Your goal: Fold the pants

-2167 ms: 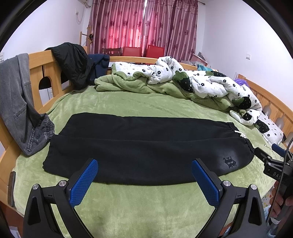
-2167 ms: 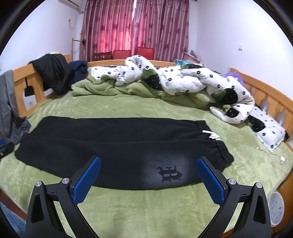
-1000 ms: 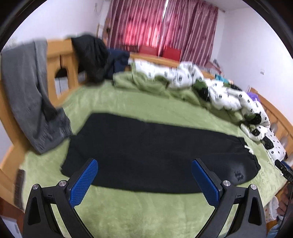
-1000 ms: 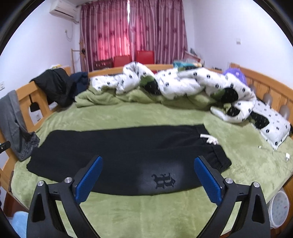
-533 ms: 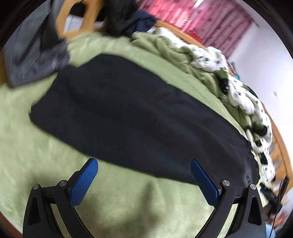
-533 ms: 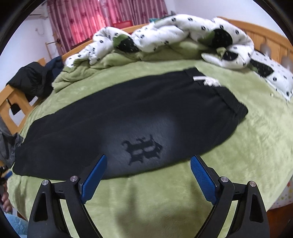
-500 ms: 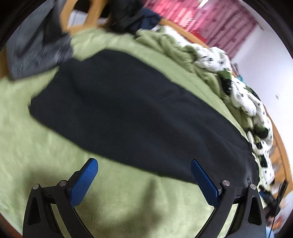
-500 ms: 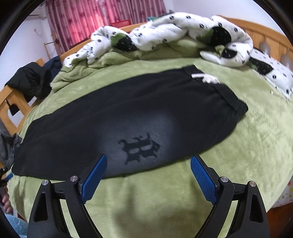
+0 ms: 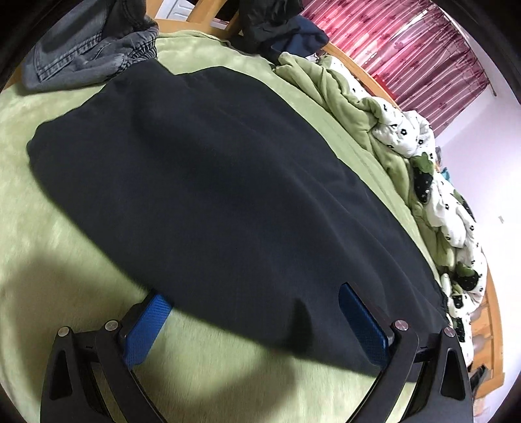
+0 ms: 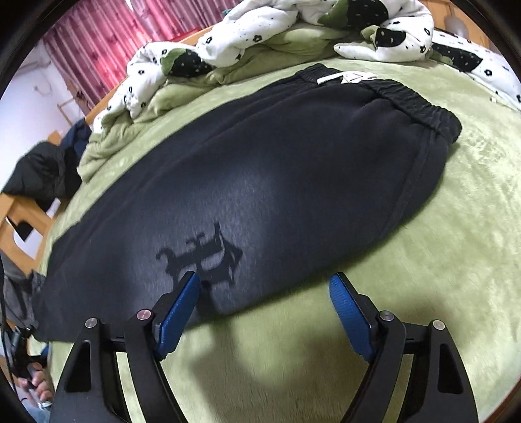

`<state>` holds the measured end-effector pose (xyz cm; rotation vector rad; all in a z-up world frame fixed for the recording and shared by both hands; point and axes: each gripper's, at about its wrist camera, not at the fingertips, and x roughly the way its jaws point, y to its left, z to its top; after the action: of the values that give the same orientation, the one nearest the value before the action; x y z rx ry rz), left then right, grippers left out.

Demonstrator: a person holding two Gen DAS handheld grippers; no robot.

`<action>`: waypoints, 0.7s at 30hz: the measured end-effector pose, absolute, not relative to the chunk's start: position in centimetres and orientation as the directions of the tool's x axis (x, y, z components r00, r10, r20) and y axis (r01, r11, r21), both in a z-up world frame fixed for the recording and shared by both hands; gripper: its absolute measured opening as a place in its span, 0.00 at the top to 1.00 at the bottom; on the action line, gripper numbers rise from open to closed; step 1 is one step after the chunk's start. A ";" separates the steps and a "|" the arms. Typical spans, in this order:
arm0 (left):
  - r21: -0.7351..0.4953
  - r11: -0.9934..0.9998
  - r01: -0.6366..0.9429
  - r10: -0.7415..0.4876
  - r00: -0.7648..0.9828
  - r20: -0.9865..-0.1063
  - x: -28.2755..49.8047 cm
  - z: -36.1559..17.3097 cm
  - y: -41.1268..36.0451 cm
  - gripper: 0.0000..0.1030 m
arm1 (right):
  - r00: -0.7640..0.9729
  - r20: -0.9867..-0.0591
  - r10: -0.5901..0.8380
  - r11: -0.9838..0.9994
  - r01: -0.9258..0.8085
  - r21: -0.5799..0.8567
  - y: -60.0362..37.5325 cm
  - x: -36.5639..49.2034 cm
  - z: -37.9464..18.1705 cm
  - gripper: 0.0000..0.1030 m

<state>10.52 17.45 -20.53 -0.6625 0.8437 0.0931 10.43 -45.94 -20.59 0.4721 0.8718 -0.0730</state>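
Black pants point(image 9: 228, 182) lie flat on a green bed cover point(image 9: 49, 247), legs folded together, leg ends at the left and waistband point(image 10: 420, 107) at the right. A dark emblem point(image 10: 202, 257) marks the near thigh. My left gripper point(image 9: 254, 312) is open, low over the near edge of the leg part, with the edge between its blue pads. My right gripper point(image 10: 263, 299) is open, low at the near edge just below the emblem point(image 10: 202, 257); its left pad point(image 10: 179, 312) overlaps the fabric edge.
A bunched white flowered quilt point(image 10: 260, 35) and green blanket point(image 9: 342, 97) lie along the far side. Grey jeans point(image 9: 84, 48) and dark clothes point(image 9: 276, 22) hang at the wooden footboard on the left. The bed cover point(image 10: 456, 227) lies bare right of the waistband.
Both grippers have dropped and moved in close to the near edge of the pants. The right gripper's jaws have narrowed a little. The pants have not moved.
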 end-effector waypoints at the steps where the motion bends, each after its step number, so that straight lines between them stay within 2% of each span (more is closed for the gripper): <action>1: -0.504 0.799 -0.327 -0.175 0.676 -0.716 10.7 -20.4 17.4 0.14 | 0.656 -0.742 0.137 0.888 0.250 0.385 -46.1 10.7 -20.6 0.26; 2: -0.503 0.802 -0.323 -0.177 0.676 -0.715 10.9 -20.2 17.4 0.25 | 0.666 -0.729 0.158 0.880 0.240 0.409 -46.2 11.1 -20.6 0.31; 3: -0.505 0.804 -0.314 -0.188 0.672 -0.716 11.3 -20.0 17.5 0.34 | 0.670 -0.722 0.171 0.877 0.231 0.421 -46.3 11.5 -20.7 0.46; 4: -0.506 0.805 -0.309 -0.193 0.671 -0.716 11.5 -19.8 17.7 0.50 | 0.667 -0.726 0.169 0.879 0.231 0.417 -46.4 11.9 -20.8 0.66; 5: -0.503 0.807 -0.311 -0.187 0.672 -0.716 11.8 -19.4 17.9 0.74 | 0.653 -0.743 0.146 0.888 0.245 0.390 -46.5 12.6 -20.8 0.72; 6: -0.497 0.810 -0.312 -0.179 0.675 -0.715 11.8 -19.0 18.1 0.86 | 0.652 -0.744 0.146 0.889 0.244 0.388 -46.7 12.9 -20.7 0.77; 7: -0.502 0.811 -0.301 -0.180 0.688 -0.703 11.9 -18.4 18.4 0.86 | 0.658 -0.736 0.157 0.883 0.241 0.403 -46.9 13.1 -20.5 0.81; 11: -0.574 0.788 -0.222 -0.244 0.743 -0.623 12.4 -15.9 19.3 0.87 | 0.708 -0.686 0.166 0.887 0.196 0.418 -46.8 13.4 -17.7 0.83; 15: -0.542 0.828 -0.141 -0.238 0.787 -0.569 14.6 -12.7 19.1 0.87 | 0.761 -0.631 0.153 0.927 0.110 0.358 -45.4 14.3 -14.2 0.86; 21: -0.473 0.873 -0.116 -0.194 0.808 -0.556 21.8 -9.8 17.9 0.87 | 0.792 -0.586 0.175 0.936 0.051 0.348 -45.5 19.6 -10.9 0.86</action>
<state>21.76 17.90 -9.77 -0.5160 0.6354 -0.0439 19.62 -45.51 -10.89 0.3597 0.6577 0.0682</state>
